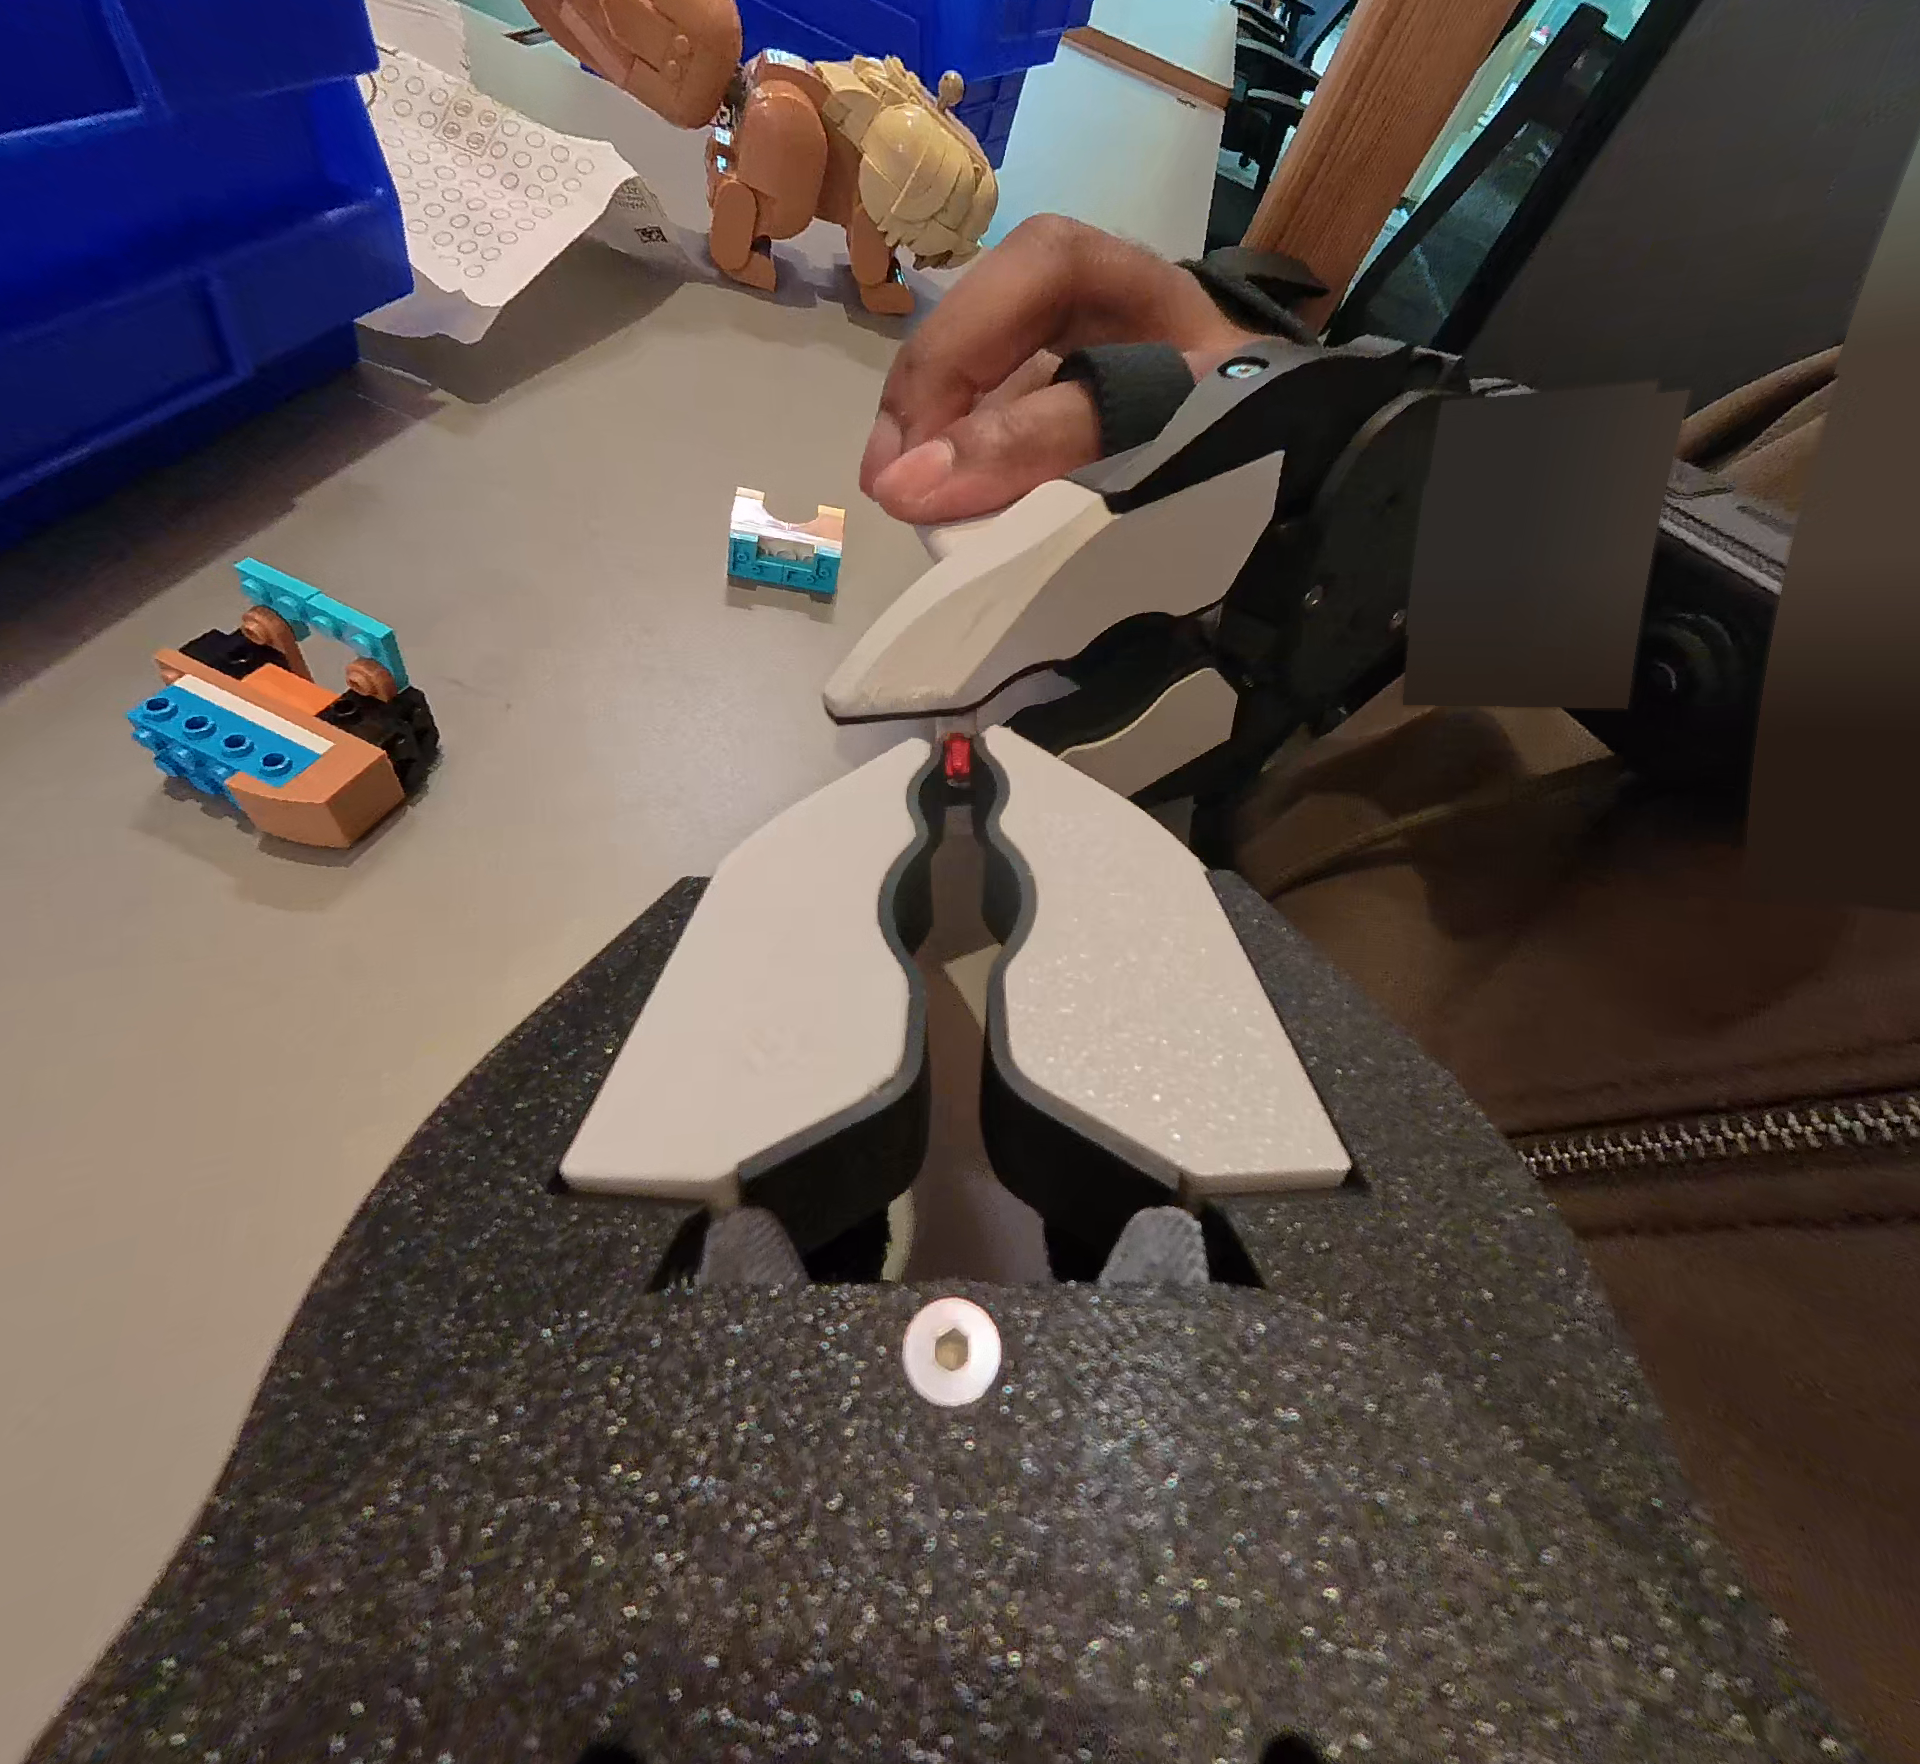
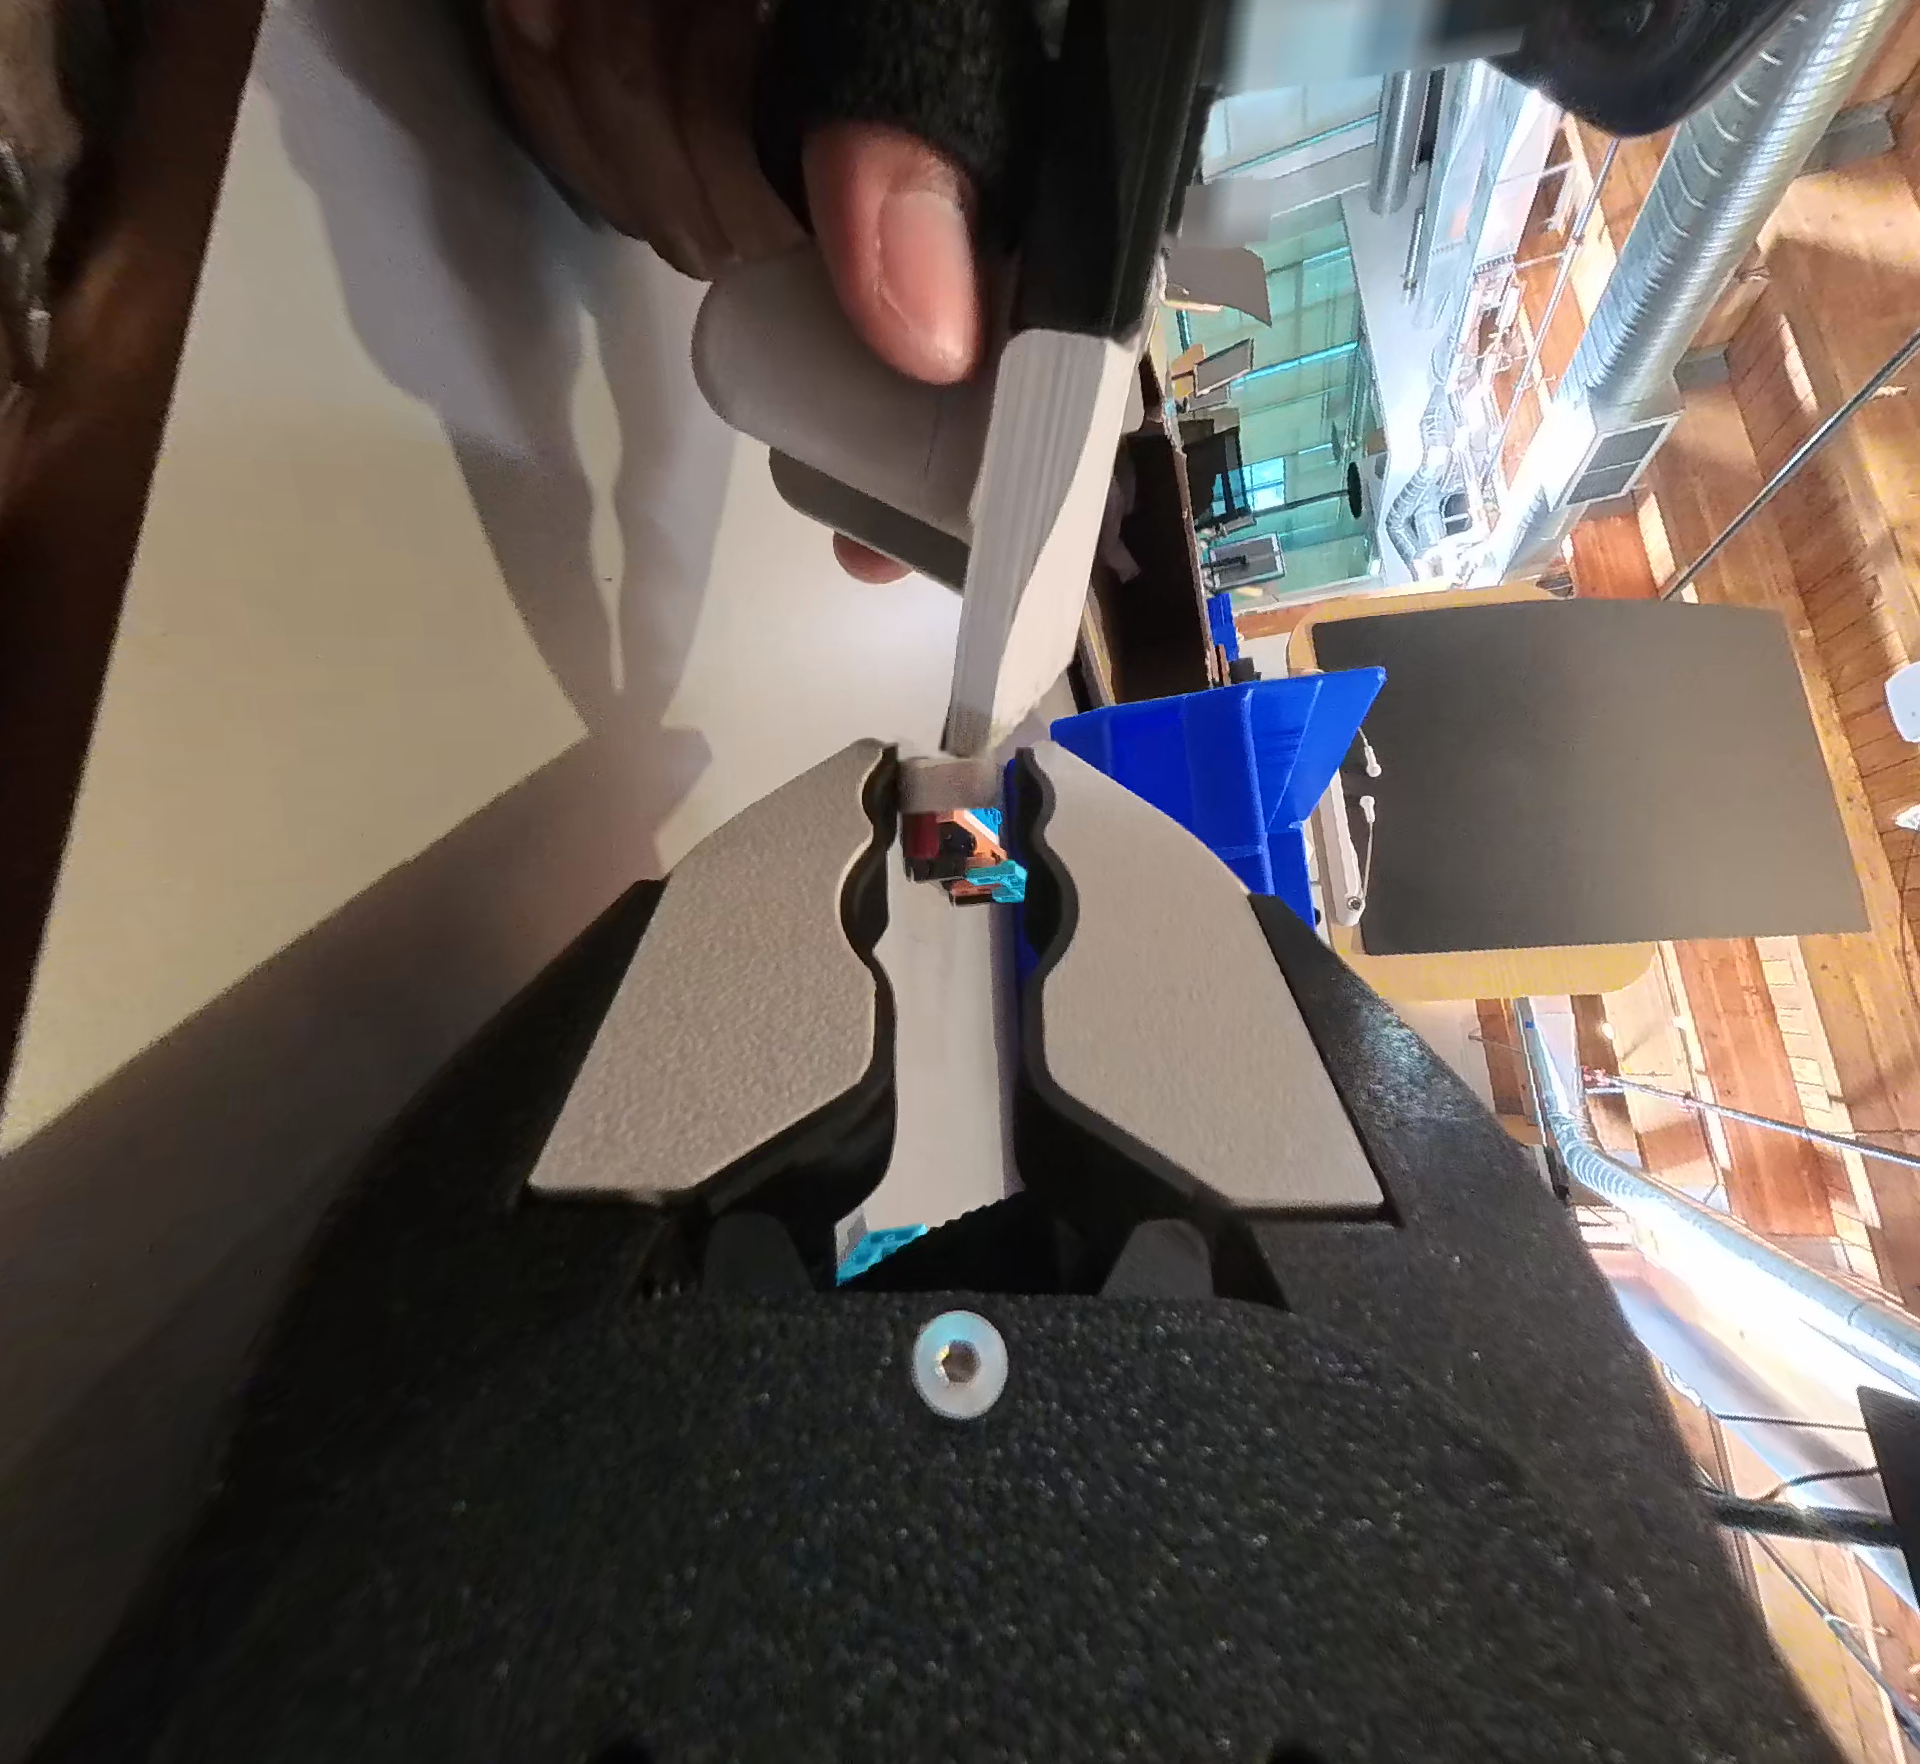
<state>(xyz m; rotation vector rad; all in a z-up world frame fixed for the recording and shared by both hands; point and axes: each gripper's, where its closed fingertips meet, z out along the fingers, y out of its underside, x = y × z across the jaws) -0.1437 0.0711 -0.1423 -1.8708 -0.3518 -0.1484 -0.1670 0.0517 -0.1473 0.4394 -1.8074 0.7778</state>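
Left claw (image 1: pixel 957 758) pinching a small red piece (image 1: pixel 956 757), right claw (image 2: pixel 951 795) tips spread around it, above grey worktop (image 1: pixel 582 426), brick models nearby.

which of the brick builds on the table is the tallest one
The tan and brown brick animal, standing on legs by the blue bins; the other two builds sit low.

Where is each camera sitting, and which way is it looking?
Left wrist view: sits on the left claw and looks forward over the grey table toward a brick animal; the right claw and right hand show.
Right wrist view: sits on the right claw, rolled sideways, and looks along the table toward a blue bin; the left hand shows.
Shared: both claws meeting at a small red piece.
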